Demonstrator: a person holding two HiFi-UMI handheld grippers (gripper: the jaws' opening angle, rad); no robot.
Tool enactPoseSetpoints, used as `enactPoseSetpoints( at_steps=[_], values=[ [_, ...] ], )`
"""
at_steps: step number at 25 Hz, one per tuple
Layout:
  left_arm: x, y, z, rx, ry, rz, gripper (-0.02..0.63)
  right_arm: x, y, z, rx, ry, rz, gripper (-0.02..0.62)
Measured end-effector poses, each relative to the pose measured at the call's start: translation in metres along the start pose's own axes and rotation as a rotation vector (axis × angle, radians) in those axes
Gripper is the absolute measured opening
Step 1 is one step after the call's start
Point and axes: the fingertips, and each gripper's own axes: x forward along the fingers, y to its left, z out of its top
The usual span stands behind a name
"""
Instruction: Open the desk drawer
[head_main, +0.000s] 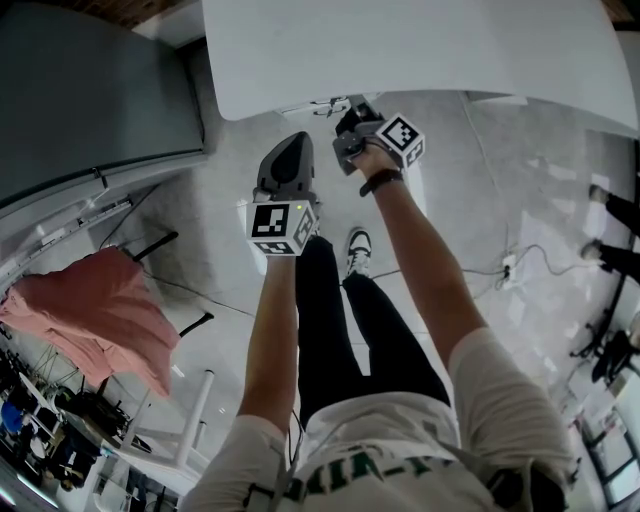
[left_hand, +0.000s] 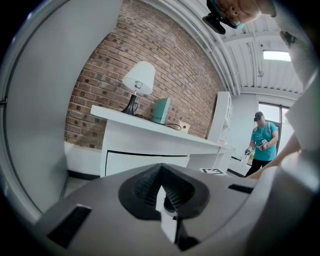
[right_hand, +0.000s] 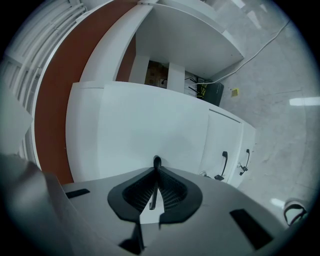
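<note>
The white desk (head_main: 400, 50) fills the top of the head view. My right gripper (head_main: 347, 128) reaches under its front edge. In the right gripper view the white drawer front (right_hand: 150, 125) stands close ahead, and the right gripper (right_hand: 156, 174) is shut on the thin black drawer handle (right_hand: 157, 161), which sticks up between the pads. My left gripper (head_main: 290, 150) hangs lower and to the left, away from the desk. Its jaws (left_hand: 160, 172) are shut with nothing between them, and it faces away across the room.
Two more black handles (right_hand: 223, 164) sit on cabinet doors to the right of the drawer. A grey cabinet (head_main: 90, 90) and a pink cloth (head_main: 90, 310) are at left. A cable and socket (head_main: 510, 265) lie on the floor. Another white desk with a lamp (left_hand: 139, 80) and a person (left_hand: 262, 142) are across the room.
</note>
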Motion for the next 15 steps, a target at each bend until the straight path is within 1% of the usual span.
enactPoseSetpoints(
  at_steps=[8, 15],
  values=[
    [-0.006, -0.011, -0.012, -0.029, 0.007, 0.003, -0.008, -0.018, -0.003, -0.008, 0.011, -0.001, 0.000, 0.021],
    [-0.015, -0.018, -0.021, -0.053, 0.008, 0.006, -0.008, -0.038, -0.010, -0.018, 0.007, 0.006, -0.019, 0.021]
  ],
)
